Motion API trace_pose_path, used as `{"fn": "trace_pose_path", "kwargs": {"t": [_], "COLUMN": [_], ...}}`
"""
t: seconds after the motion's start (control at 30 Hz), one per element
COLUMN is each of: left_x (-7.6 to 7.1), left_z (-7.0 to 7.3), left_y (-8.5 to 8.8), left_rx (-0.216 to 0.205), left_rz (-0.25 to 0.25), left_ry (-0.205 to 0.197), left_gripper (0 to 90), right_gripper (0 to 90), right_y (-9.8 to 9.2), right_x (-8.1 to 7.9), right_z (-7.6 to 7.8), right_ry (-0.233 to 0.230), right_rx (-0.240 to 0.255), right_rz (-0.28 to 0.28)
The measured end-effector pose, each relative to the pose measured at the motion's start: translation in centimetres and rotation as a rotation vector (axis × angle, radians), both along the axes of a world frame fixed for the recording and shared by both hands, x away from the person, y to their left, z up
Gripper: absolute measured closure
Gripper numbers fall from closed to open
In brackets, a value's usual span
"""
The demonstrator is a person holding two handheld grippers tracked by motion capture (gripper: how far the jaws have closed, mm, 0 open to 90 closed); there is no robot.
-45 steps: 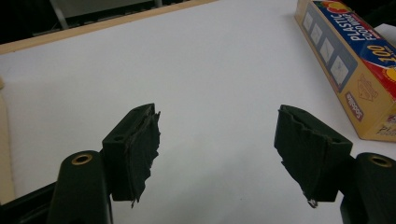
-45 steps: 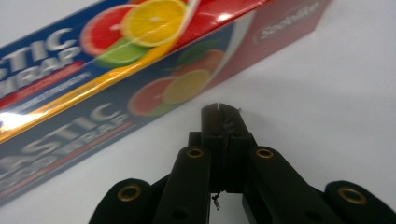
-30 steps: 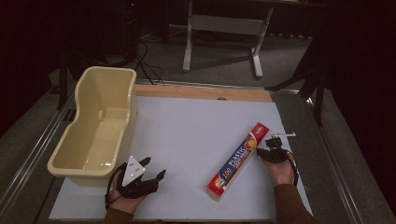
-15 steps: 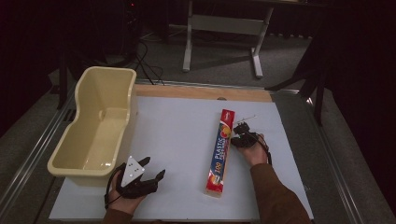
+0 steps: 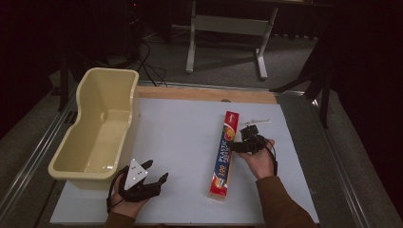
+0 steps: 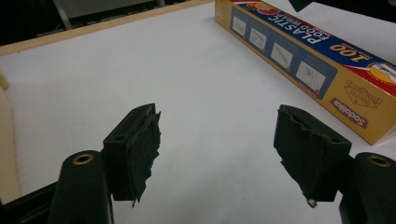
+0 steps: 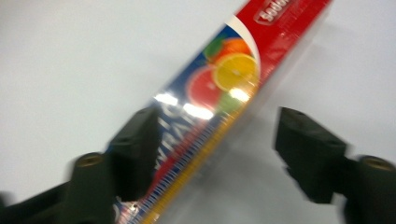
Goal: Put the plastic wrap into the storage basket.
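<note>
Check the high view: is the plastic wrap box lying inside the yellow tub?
No, the plastic wrap box lies flat on the white table, well apart from the yellow tub, which holds nothing.

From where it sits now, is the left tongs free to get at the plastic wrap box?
Probably yes. The left tongs stand open with bare white table between them and the plastic wrap box. The right tongs, jaws just opened, hover at the box's far half, leaving the near end free.

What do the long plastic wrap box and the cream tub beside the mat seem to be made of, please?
Plastic wrap box: probably printed cardboard with a glossy finish, going by its crisp folded edges and bright glare spots. Cream tub: likely moulded plastic, smooth and slightly shiny, with rounded corners and a rolled rim.
</note>
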State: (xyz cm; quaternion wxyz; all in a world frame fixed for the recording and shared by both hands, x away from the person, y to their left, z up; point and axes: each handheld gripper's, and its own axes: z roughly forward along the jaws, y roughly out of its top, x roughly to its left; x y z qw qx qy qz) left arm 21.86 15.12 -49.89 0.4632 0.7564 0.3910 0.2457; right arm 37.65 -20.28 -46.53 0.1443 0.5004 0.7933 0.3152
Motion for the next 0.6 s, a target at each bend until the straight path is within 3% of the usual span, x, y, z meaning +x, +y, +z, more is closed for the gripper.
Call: {"fn": "trace_pose_path", "kwargs": {"t": [0.1, 0.3, 0.5, 0.6], "left_x": [0.0, -0.1, -0.1, -0.1], "left_z": [0.1, 0.2, 0.2, 0.2], "left_y": [0.0, 0.2, 0.2, 0.1], "left_rx": [0.001, -0.004, -0.002, -0.001], "left_rz": [-0.001, 0.000, 0.000, -0.001], "left_ry": [-0.003, -0.006, -0.006, -0.009], "left_gripper": [30.7, 30.7, 30.7, 30.7], "right_gripper": [15.5, 9.3, 9.8, 10.7], "right_y": [2.0, 4.8, 4.8, 4.8], "right_x": [0.3, 1.3, 1.5, 1.7], "right_z": [-0.3, -2.8, -3.4, -3.3], "right_ry": [0.015, 0.080, 0.148, 0.165], "right_rx": [-0.029, -0.153, -0.133, -0.152], "right_rz": [-0.017, -0.097, -0.107, -0.088]}}
